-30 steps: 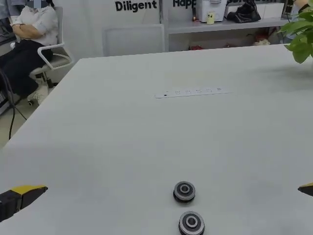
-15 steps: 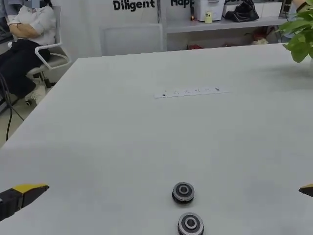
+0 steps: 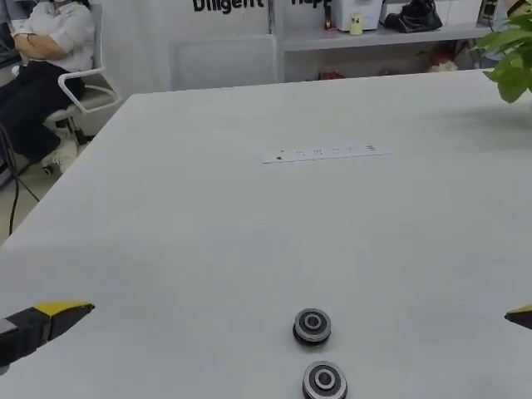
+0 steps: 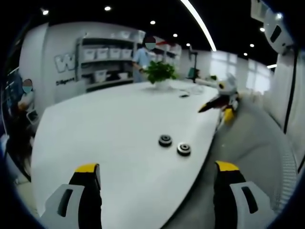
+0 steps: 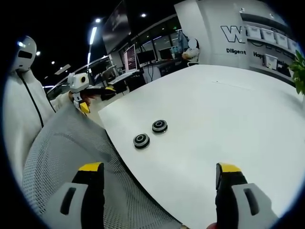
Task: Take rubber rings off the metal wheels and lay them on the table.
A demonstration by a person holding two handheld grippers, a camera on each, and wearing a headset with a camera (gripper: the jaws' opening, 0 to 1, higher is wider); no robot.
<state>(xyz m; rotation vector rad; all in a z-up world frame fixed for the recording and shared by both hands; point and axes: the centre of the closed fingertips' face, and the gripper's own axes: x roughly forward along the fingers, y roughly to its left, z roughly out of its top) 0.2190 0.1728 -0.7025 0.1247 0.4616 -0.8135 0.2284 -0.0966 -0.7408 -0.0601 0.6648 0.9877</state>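
Head view shows the tabletop. The left gripper and right gripper flank it, jaws spread wide and empty, probably readying a reach. Two wheels lie flat between them, ahead of both, with rings on.

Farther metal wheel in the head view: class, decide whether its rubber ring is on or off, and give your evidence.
On. The farther wheel lies flat on the table, with a dark ring around its pale hub.
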